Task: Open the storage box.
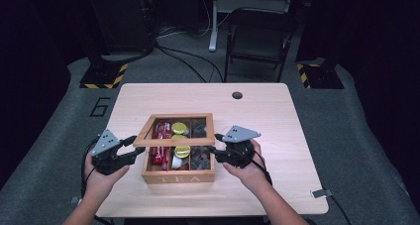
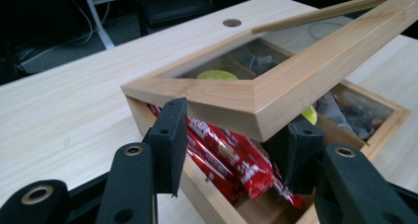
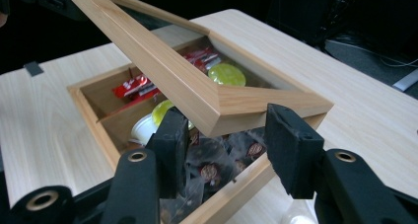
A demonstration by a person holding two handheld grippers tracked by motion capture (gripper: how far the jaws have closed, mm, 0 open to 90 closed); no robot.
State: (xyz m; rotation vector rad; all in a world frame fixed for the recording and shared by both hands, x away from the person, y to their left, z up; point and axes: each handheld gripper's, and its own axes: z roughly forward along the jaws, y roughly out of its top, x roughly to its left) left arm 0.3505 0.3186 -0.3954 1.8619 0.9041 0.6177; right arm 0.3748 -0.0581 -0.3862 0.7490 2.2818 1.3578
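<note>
Okay, glass-paned wooden lid (image 1: 175, 129) of the light-wood "TEA" box (image 1: 178, 177), hinged at the far edge, is tilted up at the front over the box, which sits near the front middle of the pale wooden table (image 1: 277, 136). Left gripper (image 1: 130, 148) has its pads clamped on the lid's front-left corner (image 2: 236, 108); right gripper (image 1: 216, 144) pinches the front-right corner (image 3: 246, 105) — both part-closed on the frame, nothing else held. Lid looks stiff and fairly light, but the pane is fragile and the smooth wood could slip, so grip stays on the frame corners, never the glass. Inside: red snack packets (image 1: 161, 140) in the left compartments, yellow-lidded cups (image 1: 179, 138) in the middle, dark wrapped tea bags (image 1: 200, 158) on the right. Beyond the table a dark folding chair (image 1: 257, 39).
</note>
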